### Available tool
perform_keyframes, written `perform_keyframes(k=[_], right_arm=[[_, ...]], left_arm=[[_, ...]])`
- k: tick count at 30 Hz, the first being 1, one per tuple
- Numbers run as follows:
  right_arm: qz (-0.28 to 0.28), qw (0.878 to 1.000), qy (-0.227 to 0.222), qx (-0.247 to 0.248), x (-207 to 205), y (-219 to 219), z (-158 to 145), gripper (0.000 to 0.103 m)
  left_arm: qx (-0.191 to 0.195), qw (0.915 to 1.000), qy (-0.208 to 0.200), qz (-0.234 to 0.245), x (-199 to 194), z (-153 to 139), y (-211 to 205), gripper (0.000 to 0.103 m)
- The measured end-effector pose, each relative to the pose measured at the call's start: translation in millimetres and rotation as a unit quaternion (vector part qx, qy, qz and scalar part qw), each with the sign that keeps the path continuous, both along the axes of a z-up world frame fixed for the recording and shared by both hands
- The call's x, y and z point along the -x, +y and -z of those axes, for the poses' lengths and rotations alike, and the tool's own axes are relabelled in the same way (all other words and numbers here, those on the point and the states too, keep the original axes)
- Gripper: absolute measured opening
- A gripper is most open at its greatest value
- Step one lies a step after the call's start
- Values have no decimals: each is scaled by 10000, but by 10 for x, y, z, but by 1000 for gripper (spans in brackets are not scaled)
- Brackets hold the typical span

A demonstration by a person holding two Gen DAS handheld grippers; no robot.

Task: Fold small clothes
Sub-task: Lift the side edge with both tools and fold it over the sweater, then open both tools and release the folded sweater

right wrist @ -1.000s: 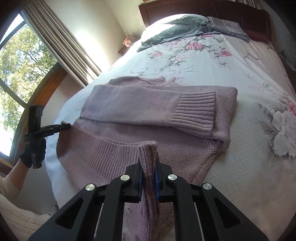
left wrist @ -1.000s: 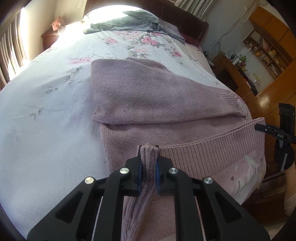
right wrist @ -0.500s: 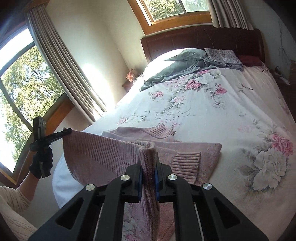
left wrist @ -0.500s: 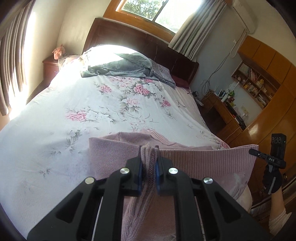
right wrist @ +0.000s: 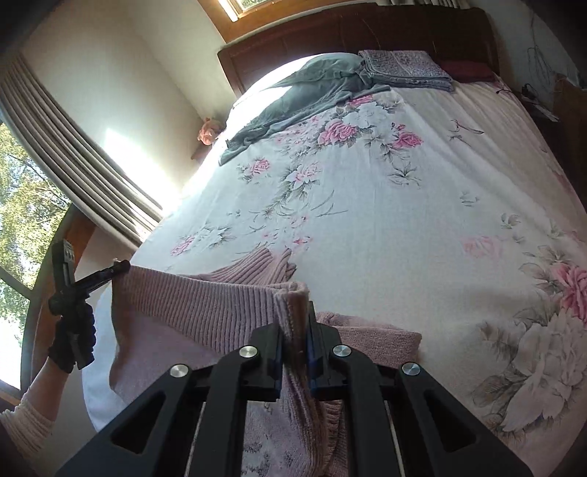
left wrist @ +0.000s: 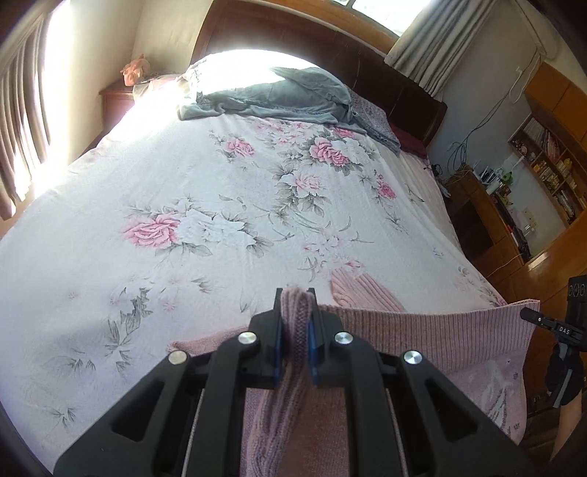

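Observation:
A pink knitted sweater [left wrist: 422,337] lies at the near end of a bed, its ribbed hem lifted and stretched between both grippers. My left gripper [left wrist: 296,323] is shut on one hem corner, which bunches up between the blue pads. My right gripper [right wrist: 295,326] is shut on the other hem corner. The raised hem [right wrist: 205,304] hangs like a curtain over the rest of the sweater, hiding the folded sleeves. Only the ribbed collar [left wrist: 352,290] [right wrist: 256,264] shows beyond it. Each gripper appears at the far end of the hem in the other's view.
The floral bedsheet [left wrist: 220,205] spreads out ahead. A grey garment [left wrist: 279,95] and a folded patterned cloth [right wrist: 403,68] lie near the dark headboard [right wrist: 367,29]. Curtains [right wrist: 73,157] and a window stand left, wooden shelves [left wrist: 543,154] and a desk right.
Both grippers have lifted the hem off the bed and carried it forward toward the collar. The folded sleeves, visible a second ago, are now covered by the raised hem.

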State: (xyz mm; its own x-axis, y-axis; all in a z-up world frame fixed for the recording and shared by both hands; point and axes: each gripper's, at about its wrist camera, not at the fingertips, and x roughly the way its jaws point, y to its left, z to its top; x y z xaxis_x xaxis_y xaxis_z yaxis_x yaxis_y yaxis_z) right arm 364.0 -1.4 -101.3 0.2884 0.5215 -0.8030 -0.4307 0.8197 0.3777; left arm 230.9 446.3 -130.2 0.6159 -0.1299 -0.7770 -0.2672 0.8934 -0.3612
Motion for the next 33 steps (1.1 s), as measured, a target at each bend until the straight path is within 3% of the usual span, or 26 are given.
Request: perform_keyframes(k=[4, 9, 13, 16, 19, 24, 29, 33], right_arm=[[121, 9990, 332, 267, -185, 28, 404, 9], [231, 9963, 677, 481, -334, 30, 773, 10], [264, 9936, 845, 700, -364, 50, 938, 14], [315, 9953, 641, 653, -285, -11, 749, 20], [238, 9972, 395, 584, -62, -137, 425, 28], [-273, 9983, 398, 340, 676, -342, 95, 43], [-681, 9953, 693, -48, 1528, -438, 77, 47], [-677, 9951, 586, 428, 1776, -394, 279, 50]], left_arm=[[-8, 9992, 398, -90, -106, 388, 103, 10], [-160, 9965, 800, -197, -161, 647, 187, 16], [-147, 9948, 936, -367, -175, 667, 258, 29], [-118, 9951, 803, -570, -95, 498, 308, 29], [-402, 9968, 499, -476, 65, 170, 193, 27], [-701, 9971, 212, 226, 386, -218, -314, 32], [-511, 9955, 341, 724, 601, -124, -799, 35], [-854, 9911, 543, 869, 625, 128, -1042, 36]])
